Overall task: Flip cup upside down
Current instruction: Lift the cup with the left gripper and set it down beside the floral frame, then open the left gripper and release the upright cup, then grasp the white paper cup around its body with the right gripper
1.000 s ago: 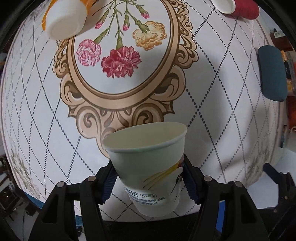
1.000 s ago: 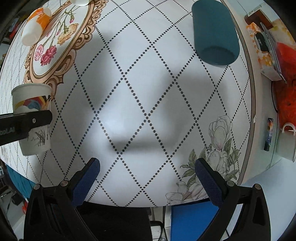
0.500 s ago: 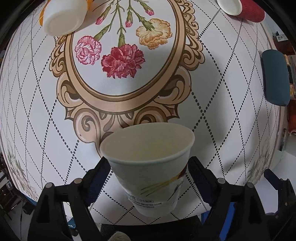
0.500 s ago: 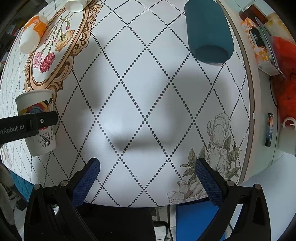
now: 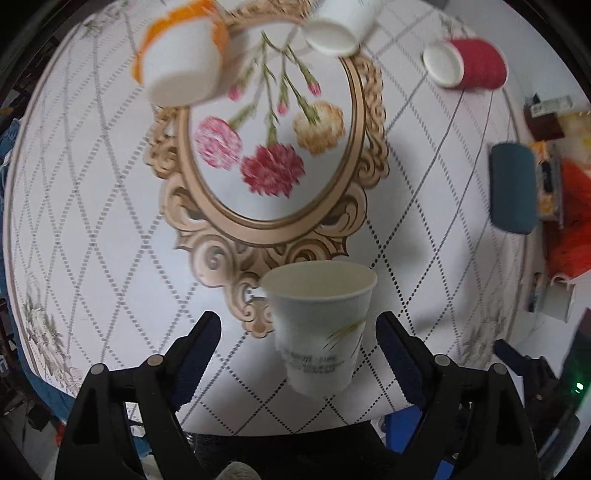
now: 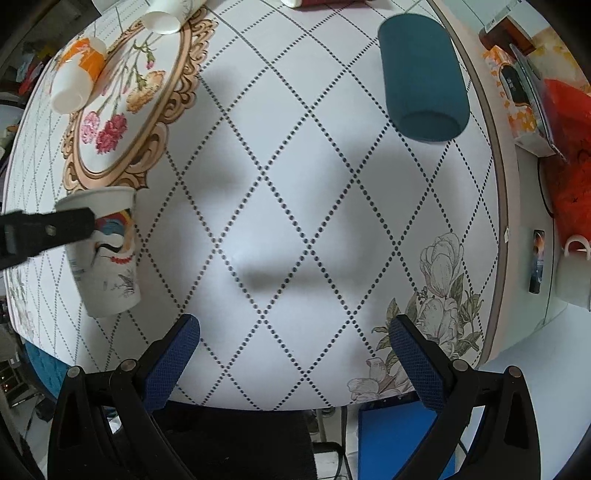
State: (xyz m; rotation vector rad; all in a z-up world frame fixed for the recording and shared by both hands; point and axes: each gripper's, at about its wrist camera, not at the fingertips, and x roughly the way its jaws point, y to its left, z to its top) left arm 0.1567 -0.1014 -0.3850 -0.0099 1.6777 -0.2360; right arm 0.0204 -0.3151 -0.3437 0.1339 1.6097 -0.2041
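A white paper cup [image 5: 319, 325] with a printed bird design stands upright, mouth up, near the table's front edge. My left gripper [image 5: 299, 341] is open, its blue pads apart from the cup on both sides, the cup nearer the right pad. The cup also shows in the right wrist view [image 6: 105, 254], with a left finger [image 6: 44, 230] in front of it. My right gripper [image 6: 295, 350] is open and empty over the white diamond-patterned table [image 6: 303, 206].
Other cups lie on their sides at the back: an orange-and-white one [image 5: 179, 61], a white one [image 5: 340, 26], a red one [image 5: 467, 62], a dark teal one [image 5: 511, 188]. Boxes and a white mug [image 6: 574, 269] sit past the table's right edge.
My left gripper has opened and let go of the cup, then pulled back and up. The cup now stands free on the table. My right gripper has barely moved.
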